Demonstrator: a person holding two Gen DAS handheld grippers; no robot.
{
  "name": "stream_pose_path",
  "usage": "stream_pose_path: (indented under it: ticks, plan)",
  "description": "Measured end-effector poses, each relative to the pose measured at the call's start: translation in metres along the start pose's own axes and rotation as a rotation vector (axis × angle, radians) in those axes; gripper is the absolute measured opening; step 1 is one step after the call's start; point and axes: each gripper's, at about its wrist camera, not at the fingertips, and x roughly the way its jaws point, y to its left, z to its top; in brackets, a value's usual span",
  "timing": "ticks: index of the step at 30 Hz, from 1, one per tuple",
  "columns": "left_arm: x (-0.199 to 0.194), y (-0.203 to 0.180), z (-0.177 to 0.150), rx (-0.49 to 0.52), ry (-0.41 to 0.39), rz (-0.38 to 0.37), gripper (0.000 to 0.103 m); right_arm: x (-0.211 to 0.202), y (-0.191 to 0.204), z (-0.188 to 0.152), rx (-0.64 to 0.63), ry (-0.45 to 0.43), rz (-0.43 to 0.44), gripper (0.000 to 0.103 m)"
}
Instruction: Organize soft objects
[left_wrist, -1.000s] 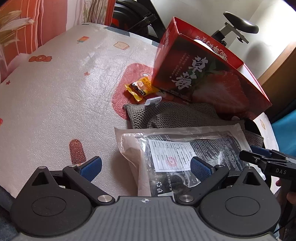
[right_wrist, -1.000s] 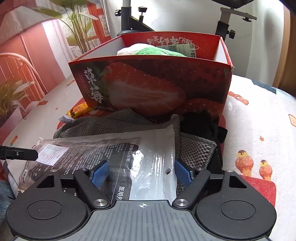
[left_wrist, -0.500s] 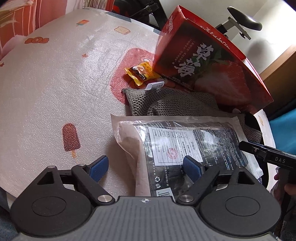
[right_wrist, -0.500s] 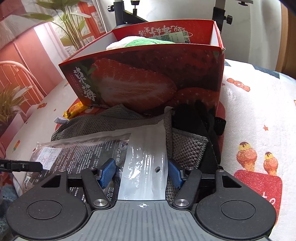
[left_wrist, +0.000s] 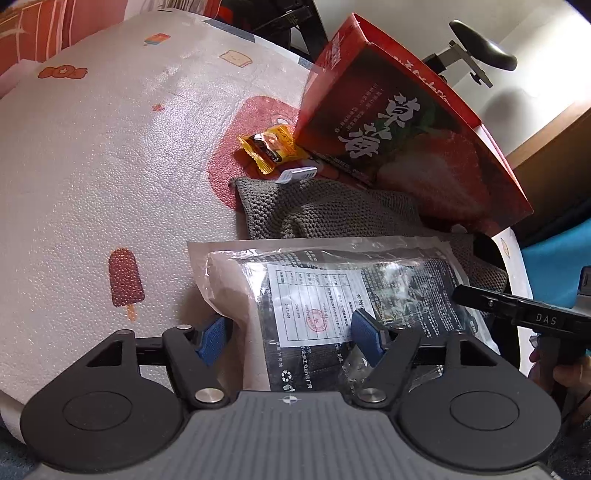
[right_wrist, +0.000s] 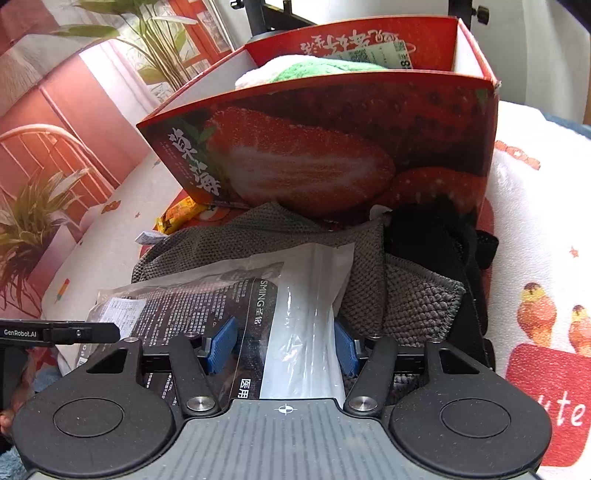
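- Clear plastic is what both sets of tongs are after: a sealed packet (left_wrist: 332, 295) with a dark printed insert lies flat on top of a grey knit cloth (left_wrist: 325, 210), just in front of the red strawberry box (right_wrist: 332, 147).
- My guess is the packet gets grabbed from both ends because it's floppy and would sag from one corner.
- Left tongs (left_wrist: 291, 334) sit low over the near end by the white label, blue pads fairly wide with the packet edge between them. Not clamped, far as I can see.
- Right tongs (right_wrist: 282, 341) straddle the clear sealed strip (right_wrist: 306, 314) at the other end, pads part open and close to the film on each side. Can't swear they're touching.
- Box already has something green and white and fluffy (right_wrist: 310, 70) in it, so I reckon that's where the soft stuff goes.
- Orange candy wrapper (left_wrist: 271, 147) sits on the table beside the box; something black (right_wrist: 436, 236) is wedged by the cloth.
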Motion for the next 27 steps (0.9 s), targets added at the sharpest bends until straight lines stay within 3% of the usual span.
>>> stream_pose_path:
  ticks: [4, 9, 13, 18, 27]
  plan:
    - [0.003, 0.002, 0.009, 0.005, 0.017, -0.006, 0.07, 0.008, -0.005, 0.007, 0.005, 0.036, 0.034, 0.065]
    - [0.009, 0.001, 0.023, 0.039, 0.058, -0.005, 0.07, 0.014, -0.008, 0.014, -0.003, 0.061, 0.053, 0.065]
    - [0.003, -0.011, 0.032, 0.094, 0.044, 0.005, 0.067, 0.009, 0.002, 0.02, -0.051, 0.068, 0.056, 0.051]
    - [-0.013, -0.028, 0.042, 0.169, -0.022, 0.003, 0.067, -0.005, 0.023, 0.027, -0.154, 0.029, 0.04, 0.048]
    - [-0.04, -0.04, 0.064, 0.242, -0.107, 0.024, 0.053, -0.043, 0.047, 0.046, -0.267, -0.086, 0.016, 0.039]
